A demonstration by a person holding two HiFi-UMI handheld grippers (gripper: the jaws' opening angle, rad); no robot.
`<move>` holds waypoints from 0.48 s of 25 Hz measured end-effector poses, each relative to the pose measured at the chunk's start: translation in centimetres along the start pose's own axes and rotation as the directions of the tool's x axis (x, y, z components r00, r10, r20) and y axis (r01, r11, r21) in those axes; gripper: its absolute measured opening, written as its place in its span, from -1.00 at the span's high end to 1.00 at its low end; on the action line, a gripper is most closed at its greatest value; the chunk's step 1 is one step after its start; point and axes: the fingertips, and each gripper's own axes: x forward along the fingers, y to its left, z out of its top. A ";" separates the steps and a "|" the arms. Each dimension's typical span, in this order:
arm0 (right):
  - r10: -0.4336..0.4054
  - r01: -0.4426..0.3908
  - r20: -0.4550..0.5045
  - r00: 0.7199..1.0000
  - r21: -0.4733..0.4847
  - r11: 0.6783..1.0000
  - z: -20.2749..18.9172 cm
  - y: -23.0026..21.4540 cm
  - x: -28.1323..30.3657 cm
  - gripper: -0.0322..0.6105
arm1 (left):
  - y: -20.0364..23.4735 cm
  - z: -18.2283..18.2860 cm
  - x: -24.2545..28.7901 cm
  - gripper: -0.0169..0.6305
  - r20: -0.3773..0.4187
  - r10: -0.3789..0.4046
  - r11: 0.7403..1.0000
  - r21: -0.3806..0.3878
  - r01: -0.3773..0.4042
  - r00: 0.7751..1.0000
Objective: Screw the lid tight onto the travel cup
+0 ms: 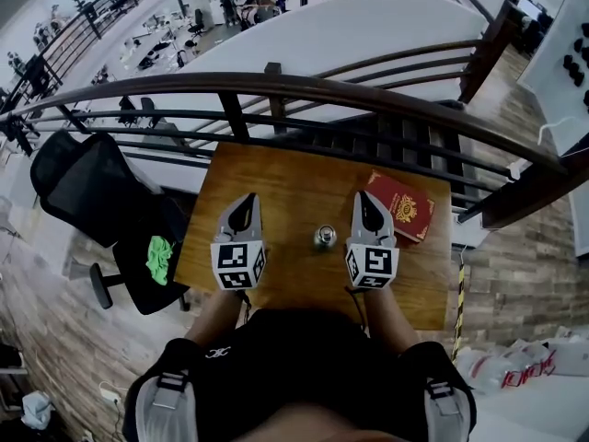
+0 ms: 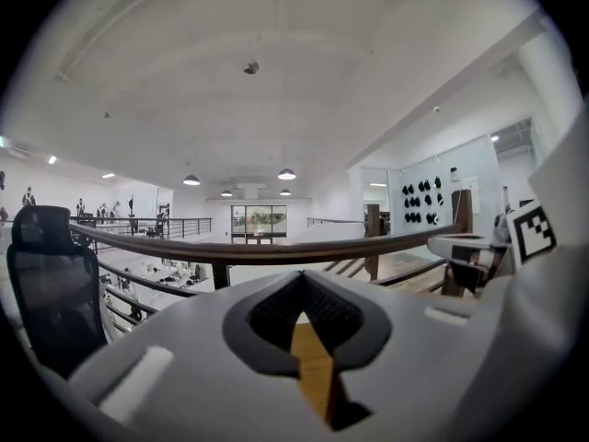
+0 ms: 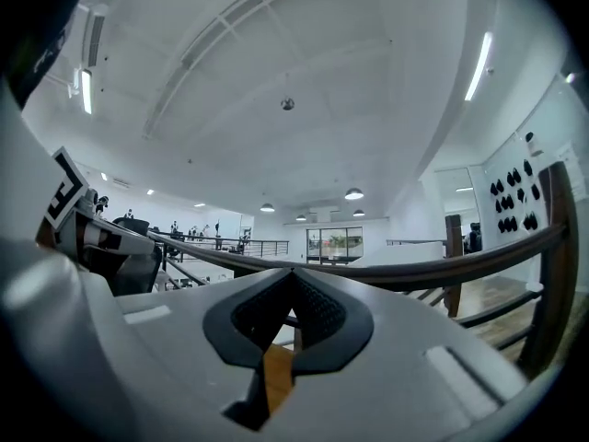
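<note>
Travel cup (image 1: 325, 238) upright on tabletop (image 1: 276, 178), contents not visible — flanked by left gripper (image 1: 245, 203) on its left, right gripper (image 1: 366, 199) on its right, both jaws clenched shut, grasping nothing.

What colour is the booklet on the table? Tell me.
The booklet is red, gold emblem; head view.

Travel cup (image 1: 325, 237), table (image 1: 276, 178) centre: too small to tell whether capped. Table near edge partly hidden by person's torso (image 1: 304, 357). Red booklet (image 1: 402, 207), table right: print illegible.
</note>
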 end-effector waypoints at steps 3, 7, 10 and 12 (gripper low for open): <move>-0.013 0.013 -0.012 1.000 0.003 1.000 -0.2 -0.4 0.1 0.89 | -0.5 0.6 0.4 0.78 0.011 0.000 1.000 0.026 0.000 1.000; -0.009 0.009 -0.020 1.000 -0.011 1.000 -0.6 -0.4 0.3 0.89 | -1.1 0.4 1.4 0.78 0.004 -0.010 0.999 0.041 0.010 1.000; 0.000 0.000 -0.023 1.000 -0.013 1.000 -0.6 -0.1 0.3 0.89 | -1.6 -0.1 1.8 0.78 -0.007 -0.023 0.999 0.040 0.023 1.000; 0.007 -0.008 -0.025 1.000 -0.013 1.000 -0.5 0.2 0.3 0.89 | -1.9 -0.1 1.8 0.78 -0.009 -0.032 0.999 0.034 0.033 0.999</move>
